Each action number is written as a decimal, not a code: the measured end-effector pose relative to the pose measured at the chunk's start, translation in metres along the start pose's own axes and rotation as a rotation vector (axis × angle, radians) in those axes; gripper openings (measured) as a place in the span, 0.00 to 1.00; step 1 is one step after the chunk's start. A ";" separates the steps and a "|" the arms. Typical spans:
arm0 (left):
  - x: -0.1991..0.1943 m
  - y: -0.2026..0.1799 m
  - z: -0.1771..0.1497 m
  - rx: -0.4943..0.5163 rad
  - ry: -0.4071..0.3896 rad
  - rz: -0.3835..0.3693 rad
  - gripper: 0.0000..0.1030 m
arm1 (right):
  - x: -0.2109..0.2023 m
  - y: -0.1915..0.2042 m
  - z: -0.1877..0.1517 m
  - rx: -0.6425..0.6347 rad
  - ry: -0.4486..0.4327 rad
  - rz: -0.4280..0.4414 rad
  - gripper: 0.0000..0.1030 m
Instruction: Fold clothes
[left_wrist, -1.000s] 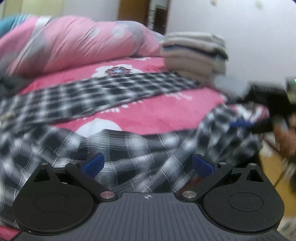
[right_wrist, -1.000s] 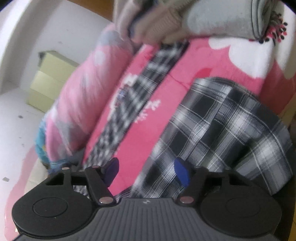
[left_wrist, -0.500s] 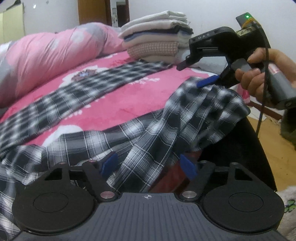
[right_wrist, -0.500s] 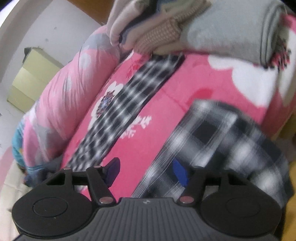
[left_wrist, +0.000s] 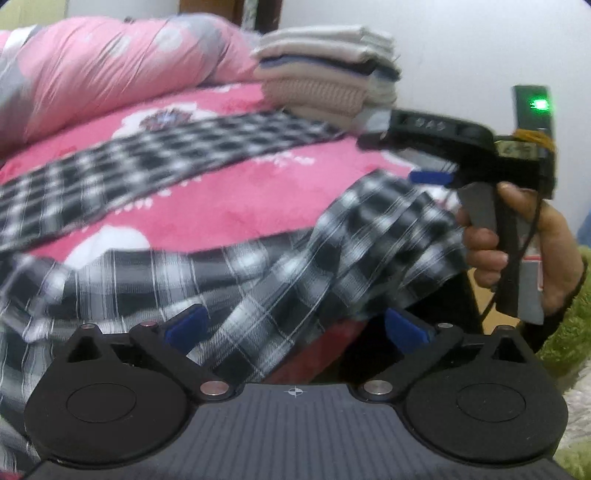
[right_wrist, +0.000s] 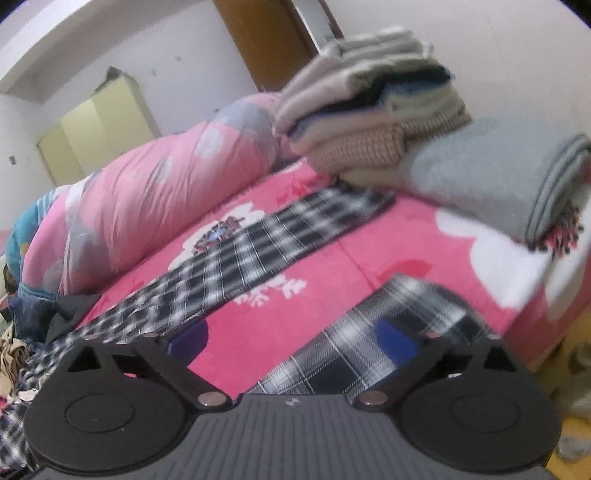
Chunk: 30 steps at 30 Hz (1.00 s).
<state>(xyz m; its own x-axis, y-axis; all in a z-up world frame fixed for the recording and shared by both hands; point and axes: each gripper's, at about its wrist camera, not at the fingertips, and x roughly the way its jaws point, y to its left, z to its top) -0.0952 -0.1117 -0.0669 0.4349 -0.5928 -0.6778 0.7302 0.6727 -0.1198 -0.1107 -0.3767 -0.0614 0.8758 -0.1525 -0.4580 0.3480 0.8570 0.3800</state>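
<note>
A black-and-white plaid shirt (left_wrist: 332, 251) lies spread on the pink bed, one sleeve (left_wrist: 155, 166) stretched toward the folded stack, its near part hanging over the bed's edge. My left gripper (left_wrist: 295, 328) is open, with plaid cloth between and just beyond its blue fingertips. My right gripper (right_wrist: 291, 338) is open over the bed edge; plaid cloth (right_wrist: 369, 350) lies at its right fingertip. The right gripper also shows in the left wrist view (left_wrist: 432, 155), held by a hand above the shirt's right corner.
A stack of folded clothes (right_wrist: 373, 122) and a folded grey blanket (right_wrist: 498, 184) stand at the bed's far corner. A rolled pink quilt (left_wrist: 110, 74) lies along the back. The bed drops off to the floor (right_wrist: 576, 435) at the right.
Both grippers' jaws have widened a little. The right gripper has lifted and levelled, now looking across the bed. The left view has shifted slightly; the shirt's right part still hangs bunched.
</note>
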 end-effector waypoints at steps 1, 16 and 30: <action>0.001 -0.003 0.001 -0.001 0.013 0.020 1.00 | 0.000 -0.001 0.000 -0.010 -0.007 -0.001 1.00; 0.018 -0.027 0.016 -0.002 0.070 0.196 1.00 | -0.010 -0.009 -0.003 -0.155 -0.164 -0.059 1.00; 0.013 -0.015 0.007 -0.075 0.044 0.191 1.00 | -0.053 -0.007 0.001 -0.250 -0.338 -0.023 1.00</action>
<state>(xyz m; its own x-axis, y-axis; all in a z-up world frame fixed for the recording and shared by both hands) -0.0973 -0.1328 -0.0693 0.5371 -0.4326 -0.7242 0.5949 0.8029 -0.0383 -0.1595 -0.3745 -0.0389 0.9436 -0.2903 -0.1589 0.3134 0.9381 0.1472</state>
